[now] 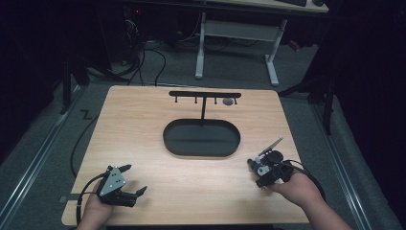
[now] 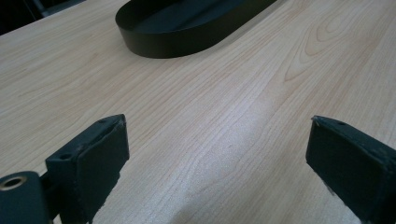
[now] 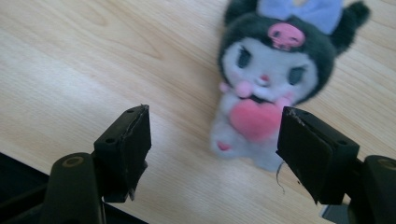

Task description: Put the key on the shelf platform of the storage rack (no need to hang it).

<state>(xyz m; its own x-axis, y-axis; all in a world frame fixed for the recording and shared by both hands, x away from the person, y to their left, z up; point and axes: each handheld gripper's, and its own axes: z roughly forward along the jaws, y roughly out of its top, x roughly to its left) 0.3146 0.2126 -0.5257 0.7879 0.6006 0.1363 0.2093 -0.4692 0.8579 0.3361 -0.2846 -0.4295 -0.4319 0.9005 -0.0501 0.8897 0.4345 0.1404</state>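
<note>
A small plush toy [image 3: 271, 79] lies on the wooden table [image 3: 70, 56]; it is black and white with a purple bow and a pink heart on its chest. My right gripper [image 3: 215, 140] is open, and the toy's lower body sits just beyond and between its jaws, toward the right one, without touching. In the high view the right gripper [image 1: 261, 168] is at the table's near right. My left gripper [image 1: 135, 179] rests at the near left, open with nothing between its fingers [image 2: 100, 158].
A black oval tray [image 1: 201, 139] sits mid-table, also seen as the tray [image 2: 187, 37] ahead of the left gripper. Behind it stands a black hook rack [image 1: 205, 94] with a small grey item [image 1: 228, 101] hanging. Bare wood lies between the grippers.
</note>
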